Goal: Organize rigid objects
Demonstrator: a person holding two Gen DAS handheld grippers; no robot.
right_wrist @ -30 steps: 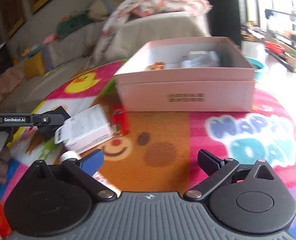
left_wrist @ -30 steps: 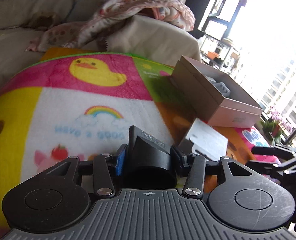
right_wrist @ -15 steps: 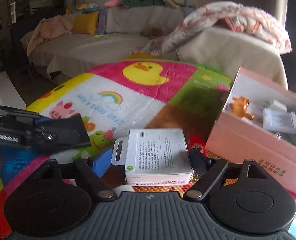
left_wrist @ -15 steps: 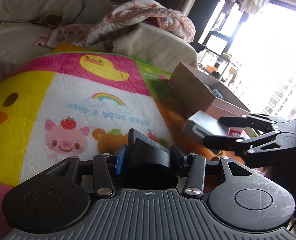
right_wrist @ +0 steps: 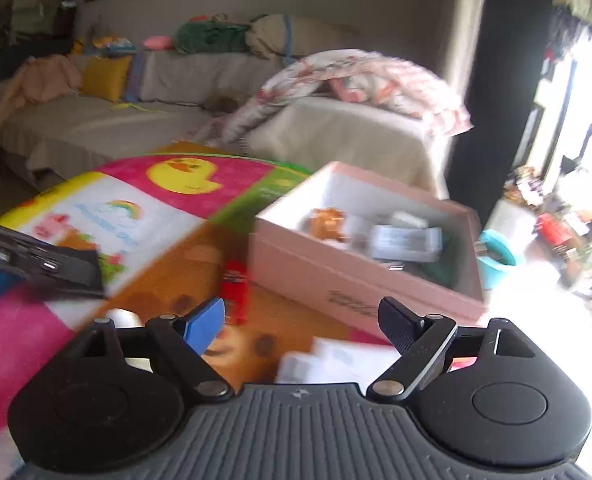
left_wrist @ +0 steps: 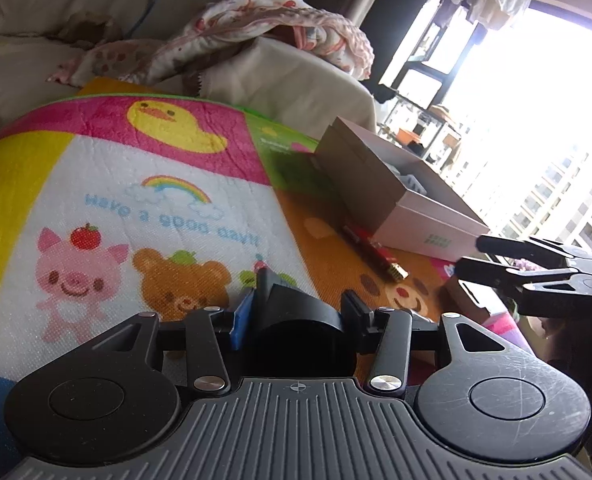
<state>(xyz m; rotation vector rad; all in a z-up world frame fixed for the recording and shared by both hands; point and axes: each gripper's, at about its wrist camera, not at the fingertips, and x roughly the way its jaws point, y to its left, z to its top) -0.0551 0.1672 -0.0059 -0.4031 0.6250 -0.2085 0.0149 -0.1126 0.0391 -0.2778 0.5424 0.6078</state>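
My left gripper (left_wrist: 296, 312) is shut on a black wedge-shaped object (left_wrist: 296, 312) and holds it low over the cartoon play mat (left_wrist: 136, 208). An open pink box (right_wrist: 360, 280) with several small items inside stands on the mat; it also shows in the left wrist view (left_wrist: 420, 224). My right gripper (right_wrist: 300, 320) is open and empty in front of the box, above a white carton (right_wrist: 336, 364). A red lighter (right_wrist: 235, 292) lies beside the box, and also shows in the left wrist view (left_wrist: 372, 250). The right gripper (left_wrist: 536, 276) shows at the right of the left wrist view.
A sofa (right_wrist: 136, 112) with cushions and a patterned blanket (right_wrist: 368, 80) lies behind the mat. A white cap (right_wrist: 120, 318) lies near my right gripper's left finger. A teal bowl (right_wrist: 496, 252) and clutter stand by the bright window.
My right gripper has swung right and risen; the white carton that sat between its fingers now lies below them. My left gripper still holds the black object and has shifted slightly.
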